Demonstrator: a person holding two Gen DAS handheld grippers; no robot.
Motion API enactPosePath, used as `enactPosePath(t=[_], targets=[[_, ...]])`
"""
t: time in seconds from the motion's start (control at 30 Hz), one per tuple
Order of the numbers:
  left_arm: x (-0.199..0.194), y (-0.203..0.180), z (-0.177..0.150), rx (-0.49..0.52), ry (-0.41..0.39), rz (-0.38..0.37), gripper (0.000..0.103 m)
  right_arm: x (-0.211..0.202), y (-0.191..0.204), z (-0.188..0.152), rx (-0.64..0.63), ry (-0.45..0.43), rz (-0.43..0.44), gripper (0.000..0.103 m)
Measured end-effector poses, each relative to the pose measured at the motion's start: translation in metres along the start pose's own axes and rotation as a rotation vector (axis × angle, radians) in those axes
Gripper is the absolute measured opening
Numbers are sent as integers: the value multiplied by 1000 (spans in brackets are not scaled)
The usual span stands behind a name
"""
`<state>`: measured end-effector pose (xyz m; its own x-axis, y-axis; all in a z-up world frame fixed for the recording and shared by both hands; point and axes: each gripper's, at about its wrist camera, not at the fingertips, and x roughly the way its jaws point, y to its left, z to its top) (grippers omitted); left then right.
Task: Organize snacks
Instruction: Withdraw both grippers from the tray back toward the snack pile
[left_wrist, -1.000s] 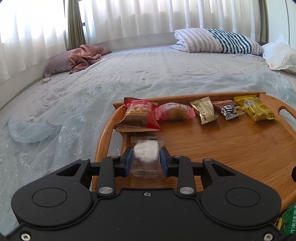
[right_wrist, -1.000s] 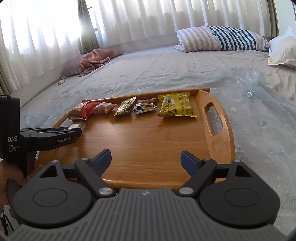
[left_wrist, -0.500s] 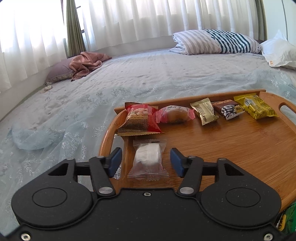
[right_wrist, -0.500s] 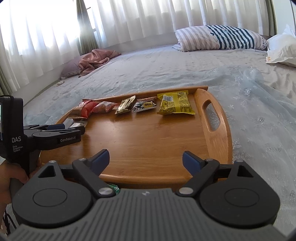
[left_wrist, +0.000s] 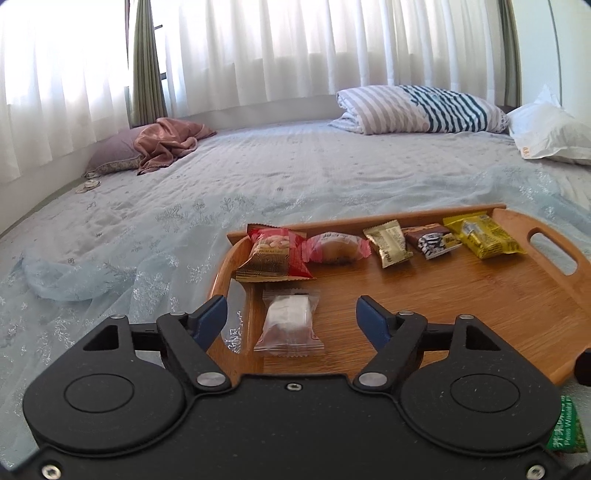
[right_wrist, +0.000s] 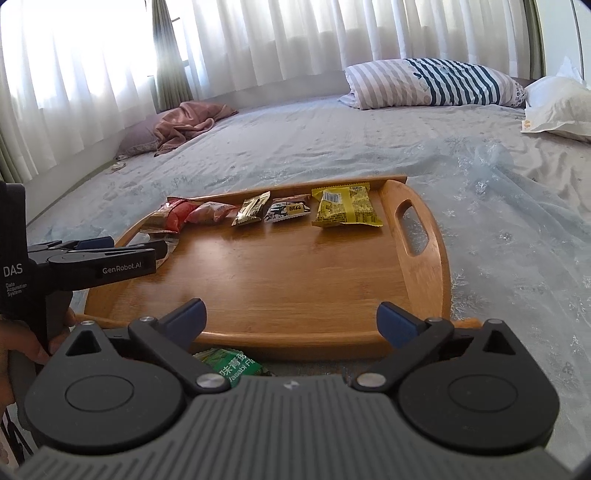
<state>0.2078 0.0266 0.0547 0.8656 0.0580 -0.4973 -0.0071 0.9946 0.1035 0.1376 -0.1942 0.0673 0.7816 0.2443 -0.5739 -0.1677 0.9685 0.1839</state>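
A wooden tray (left_wrist: 480, 295) on the bed (left_wrist: 295, 173) holds five snacks along its far edge. A clear-wrapped cake (left_wrist: 290, 321) lies near its left edge, released between the left gripper (left_wrist: 291, 317), whose jaws have just been opening. The right gripper (right_wrist: 291, 321) is spread wide, empty, above a green packet (right_wrist: 231, 367) off the tray's near edge.

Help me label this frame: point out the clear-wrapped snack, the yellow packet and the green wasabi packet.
clear-wrapped snack (left_wrist: 290, 319): left wrist view, on its white filling.
yellow packet (left_wrist: 482, 236): left wrist view, middle of the wrapper.
green wasabi packet (right_wrist: 232, 365): right wrist view, on its printed face.
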Motion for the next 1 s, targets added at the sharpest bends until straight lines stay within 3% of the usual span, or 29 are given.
enactPosePath(t=[0.23, 0.5, 0.73, 1.0], targets=[[-33, 3, -3, 7, -44, -27, 79, -10, 6, -6, 7, 4, -5, 103], [-76, 18, -28, -26, -53, -92, 80, -17, 27, -20, -127, 5, -182, 103], [-102, 26, -47, -45, -33, -103, 81, -22, 37, -35, -140, 34, -132, 103], [-117, 31, -63, -52, -10, -90, 82, -34, 54, -51, -150, 83, -5, 103]])
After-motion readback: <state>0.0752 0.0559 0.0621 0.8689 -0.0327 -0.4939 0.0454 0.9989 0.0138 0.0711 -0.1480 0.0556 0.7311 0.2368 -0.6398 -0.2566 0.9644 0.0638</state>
